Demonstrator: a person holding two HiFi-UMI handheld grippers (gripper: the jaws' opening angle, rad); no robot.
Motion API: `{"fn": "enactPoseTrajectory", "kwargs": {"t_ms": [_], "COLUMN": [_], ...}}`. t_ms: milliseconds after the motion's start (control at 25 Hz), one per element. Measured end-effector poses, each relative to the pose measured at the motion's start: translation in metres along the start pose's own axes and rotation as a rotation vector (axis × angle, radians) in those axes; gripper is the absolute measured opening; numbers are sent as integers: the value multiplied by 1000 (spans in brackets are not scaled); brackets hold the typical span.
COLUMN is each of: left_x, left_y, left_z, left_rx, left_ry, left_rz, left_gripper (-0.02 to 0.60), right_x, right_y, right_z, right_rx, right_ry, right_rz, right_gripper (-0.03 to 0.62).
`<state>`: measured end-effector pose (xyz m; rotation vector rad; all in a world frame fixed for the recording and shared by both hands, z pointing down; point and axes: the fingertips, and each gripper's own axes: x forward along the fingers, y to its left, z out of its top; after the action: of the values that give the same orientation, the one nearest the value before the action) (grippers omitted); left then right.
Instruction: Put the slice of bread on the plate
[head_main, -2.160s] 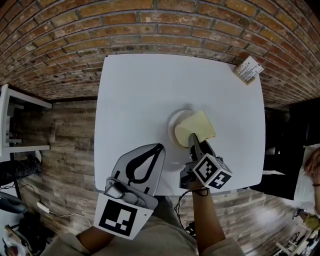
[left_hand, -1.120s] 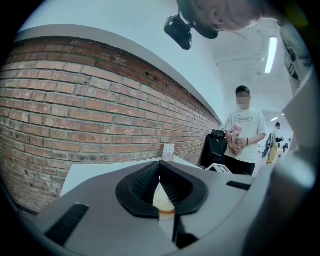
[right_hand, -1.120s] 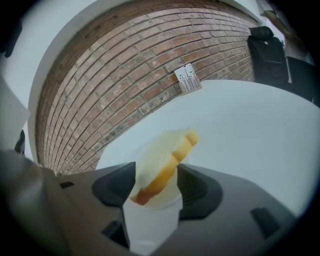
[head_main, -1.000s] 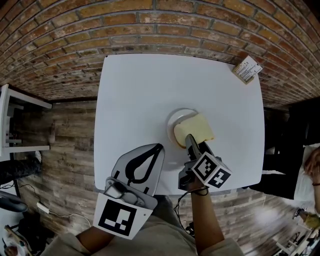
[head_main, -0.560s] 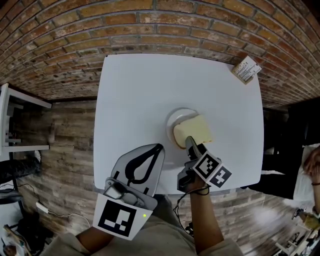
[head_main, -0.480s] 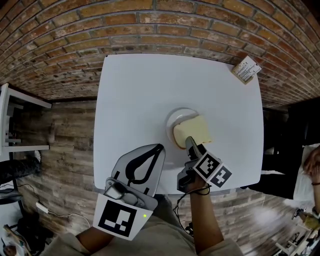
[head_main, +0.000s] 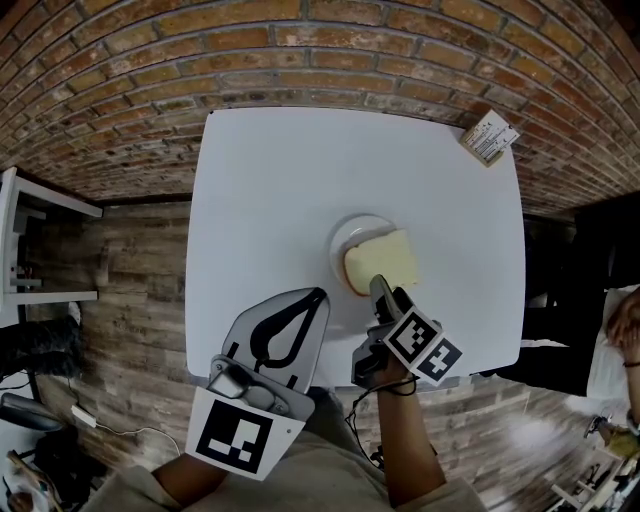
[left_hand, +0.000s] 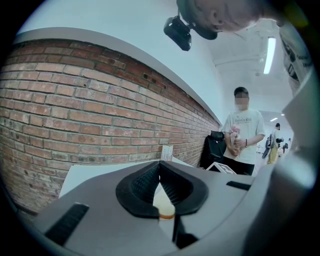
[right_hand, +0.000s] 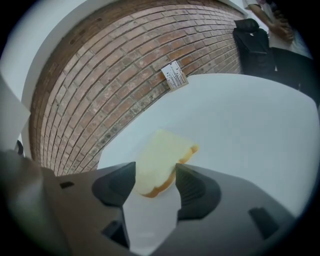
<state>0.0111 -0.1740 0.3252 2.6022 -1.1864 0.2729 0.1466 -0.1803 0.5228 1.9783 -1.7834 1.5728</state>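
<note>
A pale slice of bread with a brown crust lies flat on the small white plate in the middle of the white table. My right gripper sits at the slice's near edge. In the right gripper view the bread lies just past my right gripper, whose jaws stand open on either side of its near end. My left gripper hovers over the table's near edge, left of the plate. Its jaws are shut with nothing between them.
A small printed card leans at the table's far right corner against the brick wall. A person stands beyond the table's right side, near a black chair. The table edge runs under my grippers.
The slice has shifted left, further onto the plate, and my right gripper has drawn back slightly toward the near edge. The left gripper has not moved.
</note>
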Motion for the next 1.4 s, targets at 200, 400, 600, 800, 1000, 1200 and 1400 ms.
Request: {"fn": "enactPoseTrajectory", "kwargs": {"t_ms": [200,400,600,800,1000,1200,1400], "left_x": [-1,-4,-4,-5,-5,-6,-8], "left_y": [-3,-6,-8,-10,-13,-20,-27], "left_z": [1,2,2,4,5,7,10], "left_rx": [0,4,4,5,6,14,21], "left_ry": [-3,-6,-11,-14,-18,-23,-31], "left_rz": [0,-1,0,-3,-8,-21,-34], "left_gripper": [9,9,9,9,9,9,9], "right_x": [-4,-8,-17,-27,-40,-62,-91], "right_y": [7,13,31,45,57,72,86], "right_z": [5,12,23,32,43,57,69], "right_rx": [-47,-97,-189,-260,-348,-443,-530], "right_ry": [-30,-64,-120,-174,-233,-324,-422], "right_rz": [23,50,93,114,113,111,105], "right_gripper": [249,247,208,131,86,48,17]}}
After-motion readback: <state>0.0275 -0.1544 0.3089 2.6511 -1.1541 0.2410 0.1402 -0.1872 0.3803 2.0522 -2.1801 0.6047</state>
